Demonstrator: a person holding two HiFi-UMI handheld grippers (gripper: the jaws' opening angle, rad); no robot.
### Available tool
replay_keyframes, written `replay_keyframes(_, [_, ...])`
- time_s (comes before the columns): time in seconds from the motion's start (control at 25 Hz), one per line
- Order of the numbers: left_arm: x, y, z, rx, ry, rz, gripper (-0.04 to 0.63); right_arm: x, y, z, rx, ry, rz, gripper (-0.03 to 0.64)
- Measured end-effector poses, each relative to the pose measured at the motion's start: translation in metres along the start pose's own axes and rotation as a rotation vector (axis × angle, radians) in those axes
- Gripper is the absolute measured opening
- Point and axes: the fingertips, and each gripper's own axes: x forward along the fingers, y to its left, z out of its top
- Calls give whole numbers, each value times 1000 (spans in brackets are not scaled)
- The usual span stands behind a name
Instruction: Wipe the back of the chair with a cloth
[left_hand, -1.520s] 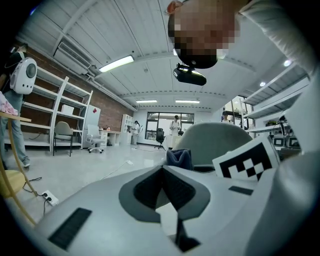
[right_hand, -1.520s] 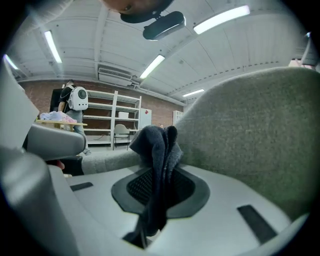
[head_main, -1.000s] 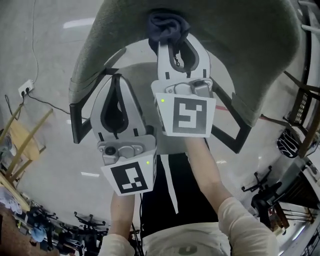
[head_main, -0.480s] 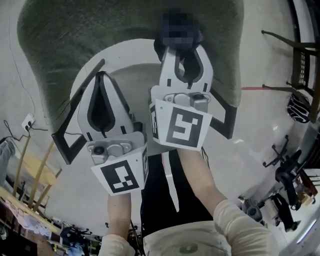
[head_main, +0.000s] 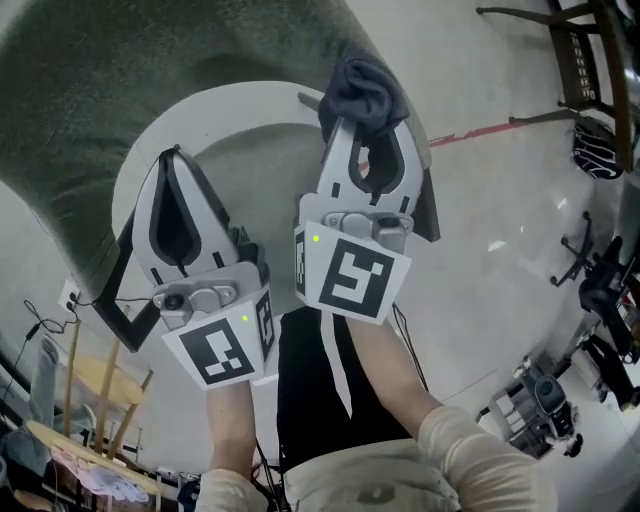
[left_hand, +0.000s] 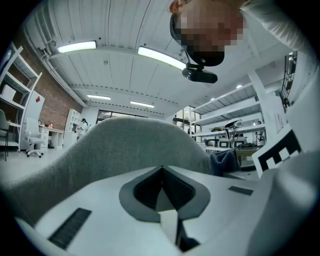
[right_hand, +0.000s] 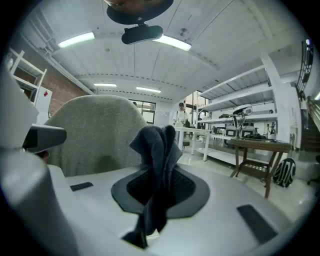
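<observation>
The chair's grey-green fabric back (head_main: 150, 80) fills the upper left of the head view. A dark blue cloth (head_main: 364, 88) bunches out of my right gripper (head_main: 366, 128), which is shut on it at the right end of the chair back. In the right gripper view the cloth (right_hand: 158, 160) stands up between the jaws, with the chair back (right_hand: 92, 131) behind and to its left; contact cannot be told. My left gripper (head_main: 172, 155) is beside it to the left, jaws shut on nothing, pointing at the chair back (left_hand: 125, 145). The cloth (left_hand: 225, 161) shows at its right.
Black arm brackets (head_main: 128, 262) stick out below the chair back. A wooden table (right_hand: 260, 150) with a backpack (right_hand: 282, 172) stands to the right, and dark chairs (head_main: 590, 55) at the upper right. A wooden stool (head_main: 90, 385) and a power strip (head_main: 70, 296) are at the lower left.
Both grippers have moved right along the chair back, which now sits further left in the head view. The cloth has gone from the middle of the back to its right end.
</observation>
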Motion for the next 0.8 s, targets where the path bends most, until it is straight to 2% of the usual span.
replay_keyframes(0.24, [-4, -32, -5, 7, 6, -80, 17, -25, -34, -12, -7, 17, -95, 57])
replay_keyframes(0.48, [-17, -48, -7, 3, 12, -115, 16, -53, -49, -26, 14, 62, -153, 57])
replay_keyframes(0.68, [-25, -54, 3, 1, -5, -91, 17, -59, -59, -25, 36, 67, -133, 57])
replay_keyframes(0.8, [-19, -50, 18, -4, -16, -35, 17, -45, -58, -1, 19, 22, -67, 57])
